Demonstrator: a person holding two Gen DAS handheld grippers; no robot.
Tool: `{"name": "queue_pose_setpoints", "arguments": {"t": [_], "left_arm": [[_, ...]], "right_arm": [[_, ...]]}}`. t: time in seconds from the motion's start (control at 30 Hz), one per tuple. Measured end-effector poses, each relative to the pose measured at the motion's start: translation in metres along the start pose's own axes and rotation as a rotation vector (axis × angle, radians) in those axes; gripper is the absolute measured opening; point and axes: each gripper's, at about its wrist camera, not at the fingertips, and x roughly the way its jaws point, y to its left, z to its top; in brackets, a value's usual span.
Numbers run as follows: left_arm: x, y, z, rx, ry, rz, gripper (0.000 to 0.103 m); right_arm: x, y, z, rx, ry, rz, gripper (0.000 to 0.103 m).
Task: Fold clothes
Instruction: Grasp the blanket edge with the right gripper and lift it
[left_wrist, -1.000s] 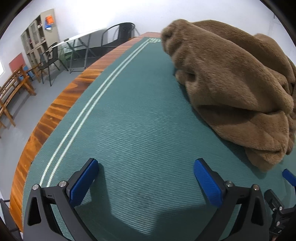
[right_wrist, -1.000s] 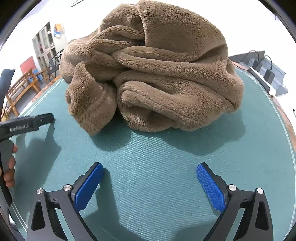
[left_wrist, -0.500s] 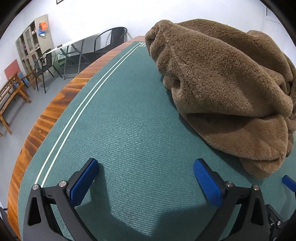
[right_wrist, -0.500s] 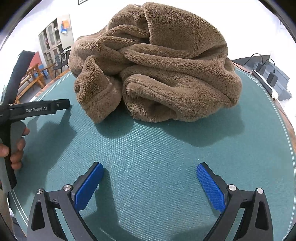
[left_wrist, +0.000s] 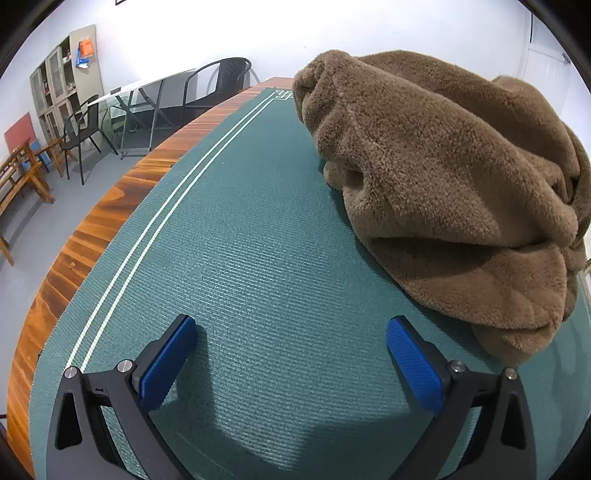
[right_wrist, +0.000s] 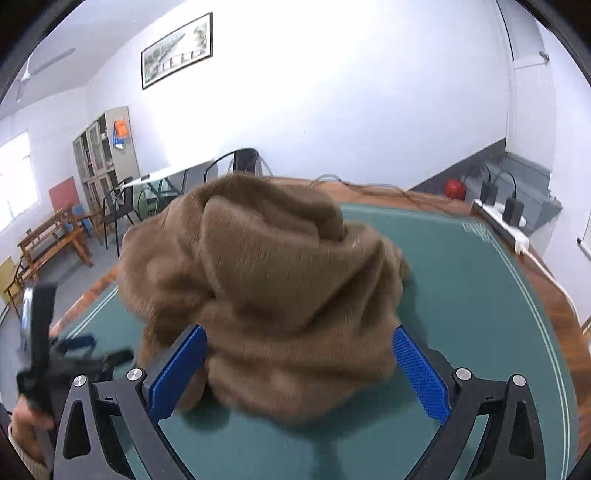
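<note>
Green mat (left_wrist: 258, 258) covers the wooden table (left_wrist: 92, 236) under both our tools. We see the left gripper (left_wrist: 291, 354) spread wide over bare mat, blue pads (left_wrist: 168, 363) clear of any cloth. Our right gripper (right_wrist: 299, 365) is also spread, its fingers flanking the near edge of the brown fleece garment (right_wrist: 266, 273) without clamping it; that view is motion-blurred. We see the garment as a crumpled heap on the mat, just right of the left gripper (left_wrist: 443, 192). Black chairs (left_wrist: 83, 133), a glass table and a cabinet (left_wrist: 61, 85) stand by the far wall.
</note>
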Motion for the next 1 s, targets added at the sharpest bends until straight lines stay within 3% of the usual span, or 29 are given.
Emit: {"name": "queue_pose_setpoints", "arguments": {"t": [0.13, 0.33, 0.4, 0.47, 0.57, 0.67, 0.8, 1.0], "left_arm": [[0.003, -0.004, 0.0, 0.021, 0.009, 0.023, 0.103], [0.003, -0.006, -0.002, 0.028, 0.013, 0.033, 0.103], [0.003, -0.006, -0.002, 0.029, 0.012, 0.033, 0.103], [0.004, -0.006, -0.002, 0.028, 0.011, 0.033, 0.103], [0.003, -0.006, -0.002, 0.027, 0.011, 0.031, 0.103], [0.002, -0.006, -0.003, 0.026, 0.011, 0.03, 0.103], [-0.003, -0.008, -0.005, 0.025, 0.01, 0.03, 0.103], [-0.005, -0.008, -0.006, 0.025, 0.01, 0.029, 0.103]], "right_arm": [[0.041, -0.014, 0.033, -0.047, -0.007, 0.003, 0.102], [0.073, 0.007, 0.039, -0.108, 0.037, 0.019, 0.102], [0.089, 0.011, 0.035, -0.111, 0.048, 0.026, 0.091], [0.098, 0.012, 0.036, -0.099, 0.06, 0.049, 0.053], [0.105, 0.011, 0.035, -0.083, 0.069, 0.103, 0.039], [0.098, 0.005, 0.03, -0.054, 0.07, 0.206, 0.03], [0.074, -0.006, 0.016, -0.024, 0.06, 0.357, 0.029], [0.025, 0.008, -0.016, -0.144, 0.089, 0.454, 0.029]]}}
